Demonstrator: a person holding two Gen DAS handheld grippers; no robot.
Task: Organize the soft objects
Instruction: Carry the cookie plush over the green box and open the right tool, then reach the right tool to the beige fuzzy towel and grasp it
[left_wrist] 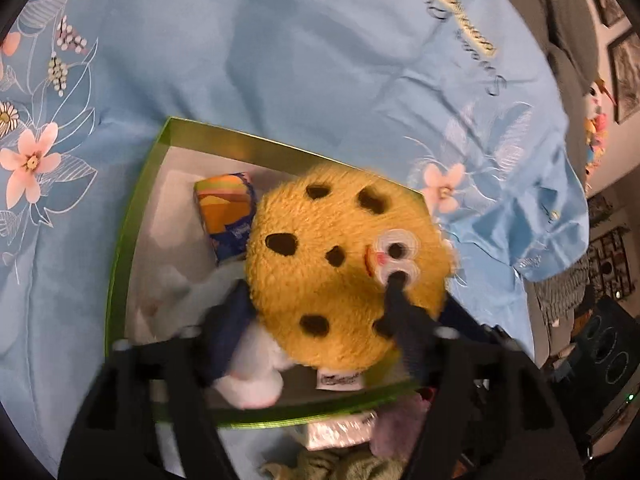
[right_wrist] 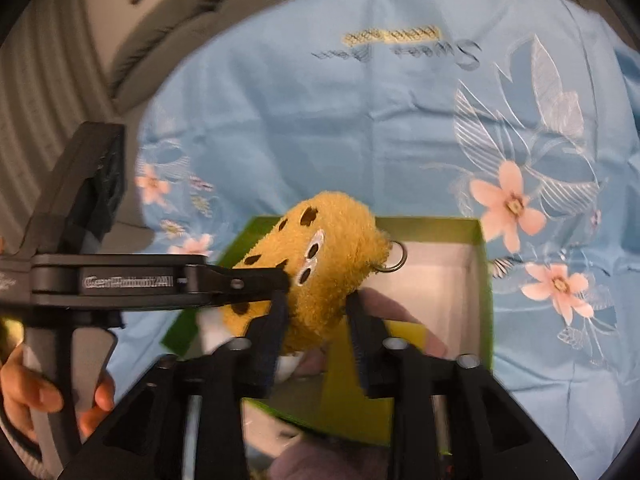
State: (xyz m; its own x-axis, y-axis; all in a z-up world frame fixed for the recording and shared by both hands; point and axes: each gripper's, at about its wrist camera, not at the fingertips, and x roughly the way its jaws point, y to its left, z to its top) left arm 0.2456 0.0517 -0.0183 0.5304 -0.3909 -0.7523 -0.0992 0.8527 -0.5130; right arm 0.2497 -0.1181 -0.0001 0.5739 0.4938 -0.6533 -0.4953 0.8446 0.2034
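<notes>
A fuzzy yellow cookie plush (left_wrist: 344, 264) with dark spots and a small face sits in a green-rimmed box (left_wrist: 132, 216) on the bed. In the left wrist view my left gripper (left_wrist: 312, 316) straddles it, jaws wide. One finger lies over the face and the other stands off its left edge, so it is open. In the right wrist view the plush (right_wrist: 320, 264) stands on edge between my right gripper's (right_wrist: 316, 320) dark fingers. They flank it closely without squeezing it. A left-gripper finger (right_wrist: 256, 278) reaches in from the left across the plush.
The box (right_wrist: 486, 280) also holds a colourful tissue pack (left_wrist: 228, 216), a white soft item (left_wrist: 256, 372) and something yellow (right_wrist: 348, 368). A shiny packet (left_wrist: 340, 428), lilac cloth (left_wrist: 400, 424) and green towel (left_wrist: 340, 468) lie in front. A flowered blue sheet (left_wrist: 320, 60) surrounds it. A hand (right_wrist: 24, 392) holds the left handle.
</notes>
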